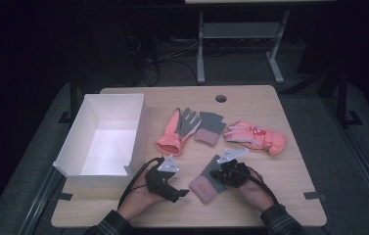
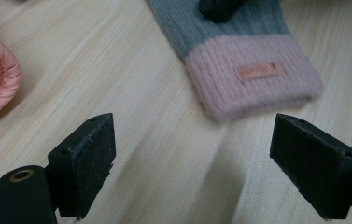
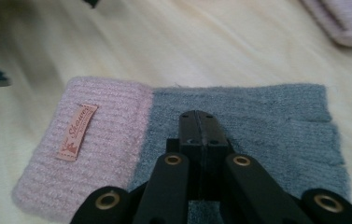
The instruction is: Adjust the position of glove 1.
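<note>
Grey knit glove [image 1: 206, 180] with the pink cuff sits flat at the near edge of the table [image 1: 289, 176], and my right gripper [image 1: 226, 172] is on its grey part, jaws pressed together, though I can't tell if any fabric is pinched. My left gripper [image 1: 170, 188] hovers just beside it, jaws spread wide, nothing between them. Farther back lie a second grey glove [image 1: 210, 127], two pink gloves [image 1: 174, 131] and a white box [image 1: 104, 139] on the left.

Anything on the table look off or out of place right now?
Nothing stands out. Four gloves lie flat on the table, the white box sits upright, and the right gripper, jaws together, presses the grey and pink knit glove.
</note>
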